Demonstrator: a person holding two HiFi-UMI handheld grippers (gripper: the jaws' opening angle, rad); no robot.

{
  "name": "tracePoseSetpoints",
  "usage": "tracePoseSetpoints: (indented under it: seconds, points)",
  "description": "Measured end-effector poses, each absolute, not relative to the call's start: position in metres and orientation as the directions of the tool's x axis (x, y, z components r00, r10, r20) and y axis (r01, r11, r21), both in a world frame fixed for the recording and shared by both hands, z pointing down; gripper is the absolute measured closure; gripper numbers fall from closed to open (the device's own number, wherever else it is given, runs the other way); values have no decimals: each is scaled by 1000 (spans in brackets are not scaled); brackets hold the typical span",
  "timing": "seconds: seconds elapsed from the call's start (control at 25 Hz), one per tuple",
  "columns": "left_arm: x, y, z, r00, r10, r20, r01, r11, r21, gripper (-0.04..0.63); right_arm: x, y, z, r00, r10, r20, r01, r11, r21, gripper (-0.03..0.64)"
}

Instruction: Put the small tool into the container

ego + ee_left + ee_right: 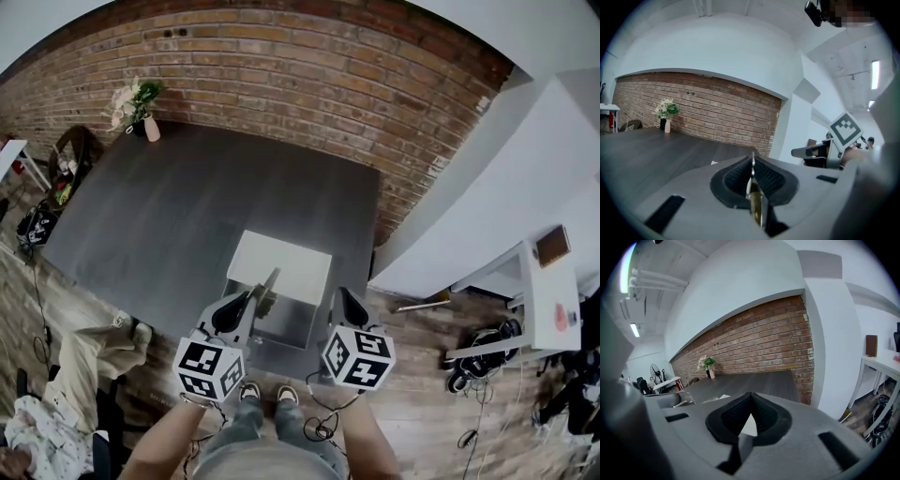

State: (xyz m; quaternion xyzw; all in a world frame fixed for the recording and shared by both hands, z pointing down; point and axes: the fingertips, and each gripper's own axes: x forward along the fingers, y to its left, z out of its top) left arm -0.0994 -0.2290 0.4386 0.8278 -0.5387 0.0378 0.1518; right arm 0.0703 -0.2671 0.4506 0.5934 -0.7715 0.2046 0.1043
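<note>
Jaws of my left gripper [752, 161] are clamped on the tool [755, 202]. Its long axis points to 1 o'clock, over the container [292, 265] just ahead at 12. The right gripper [750, 400] is closed and empty at the tool's 3 o'clock, so the left looks nearer for the drop.

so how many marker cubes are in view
2. The left cube sits on the left gripper, low in the head view; the right cube on the right gripper beside it. None looks hidden.
</note>
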Motion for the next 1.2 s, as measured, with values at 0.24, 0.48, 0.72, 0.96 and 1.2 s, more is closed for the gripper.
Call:
tracePoseSetpoints:
  seconds: [0.24,0.48,0.72,0.96,1.2]
  points:
    - [-90,-216,452,571,-787,234,-820,-528,222,575,69,-261,470,-257,-857,446,-963,191,-189,615]
    - [-83,-210,466,711,-658,248,-703,-679,211,575,66,-259,490,-237,-845,479,-969,171,-179,615]
    - [-70,-205,492,831,-453,323,-524,-833,178,575,70,-253,504,-210,-838,504,-975,139,-175,615]
    - [-62,-211,515,871,-307,384,-388,-909,151,575,76,-247,519,-180,-828,532,-980,106,-166,615]
    - [-52,-221,538,878,-202,434,-290,-946,145,575,85,-247,529,-151,-820,551,-984,71,-164,615]
